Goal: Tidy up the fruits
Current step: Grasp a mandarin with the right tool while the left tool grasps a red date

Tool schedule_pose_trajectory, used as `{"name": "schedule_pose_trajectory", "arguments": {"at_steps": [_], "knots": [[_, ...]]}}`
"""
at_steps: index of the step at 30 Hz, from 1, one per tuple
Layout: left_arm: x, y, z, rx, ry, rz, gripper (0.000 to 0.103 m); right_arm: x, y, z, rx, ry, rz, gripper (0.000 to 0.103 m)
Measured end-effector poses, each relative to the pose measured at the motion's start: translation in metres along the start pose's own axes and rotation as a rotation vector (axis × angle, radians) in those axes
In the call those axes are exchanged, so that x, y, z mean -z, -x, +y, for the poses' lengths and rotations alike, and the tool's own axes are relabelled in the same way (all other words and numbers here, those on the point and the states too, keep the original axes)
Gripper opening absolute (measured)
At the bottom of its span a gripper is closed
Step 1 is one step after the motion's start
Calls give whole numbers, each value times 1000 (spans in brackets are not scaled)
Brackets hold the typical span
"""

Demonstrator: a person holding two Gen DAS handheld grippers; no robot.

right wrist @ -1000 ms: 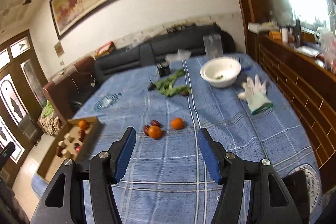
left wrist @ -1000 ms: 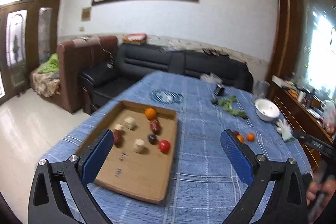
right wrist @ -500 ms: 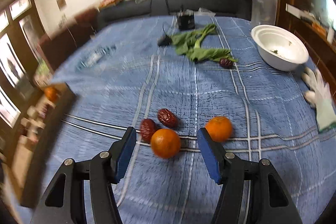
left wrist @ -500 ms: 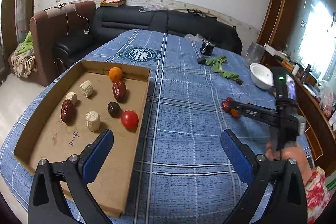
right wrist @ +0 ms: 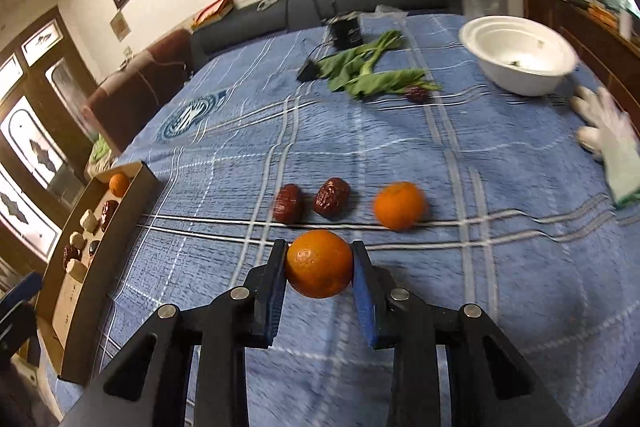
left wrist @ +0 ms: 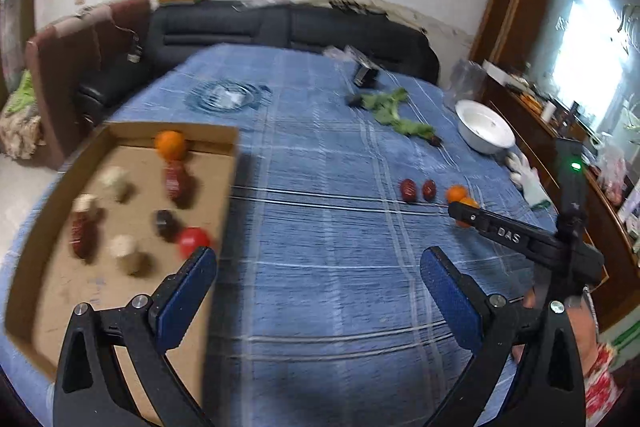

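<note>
Right hand-held gripper [right wrist: 319, 269] clamps an orange [right wrist: 319, 263], half-hidden in left view; left hand-held gripper [left wrist: 316, 277] gapes.

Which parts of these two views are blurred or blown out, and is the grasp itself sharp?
Left wrist view: the tray and its fruit are smeared by motion, and the window at right is blown out. Right wrist view: the held orange and the right gripper read sharp; the other orange, the glove and the bowl rim are streaked. Fisheye bends both edges.
</note>
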State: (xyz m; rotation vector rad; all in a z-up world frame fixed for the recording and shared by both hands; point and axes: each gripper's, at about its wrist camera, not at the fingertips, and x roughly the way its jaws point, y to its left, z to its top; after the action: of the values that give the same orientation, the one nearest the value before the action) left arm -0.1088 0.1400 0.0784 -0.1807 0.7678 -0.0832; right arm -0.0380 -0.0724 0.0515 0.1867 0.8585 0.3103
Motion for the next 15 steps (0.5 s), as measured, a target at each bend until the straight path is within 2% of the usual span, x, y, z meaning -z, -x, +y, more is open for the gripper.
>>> {"name": "schedule_pose_trajectory", "arguments": {"at_steps": [4, 8, 10, 13, 15], "knots": [[-14, -46, -26, 39, -27, 71, 101, 3, 13, -14, 9, -28, -23, 33], [-27, -99, -52, 98, -53, 135, 72, 7, 22, -27, -6, -64, -37, 33], [-33, -120, -63, 117, -60, 154, 67, 8, 23, -33, -11, -86, -35, 33], [-40, -144, -77, 92, -98, 152, 65, 6, 23, -38, -27, -106, -37, 33], [-43, -156, -85, 93, -127, 151, 59, 5, 23, -38, -30, -109, -41, 33]]}}
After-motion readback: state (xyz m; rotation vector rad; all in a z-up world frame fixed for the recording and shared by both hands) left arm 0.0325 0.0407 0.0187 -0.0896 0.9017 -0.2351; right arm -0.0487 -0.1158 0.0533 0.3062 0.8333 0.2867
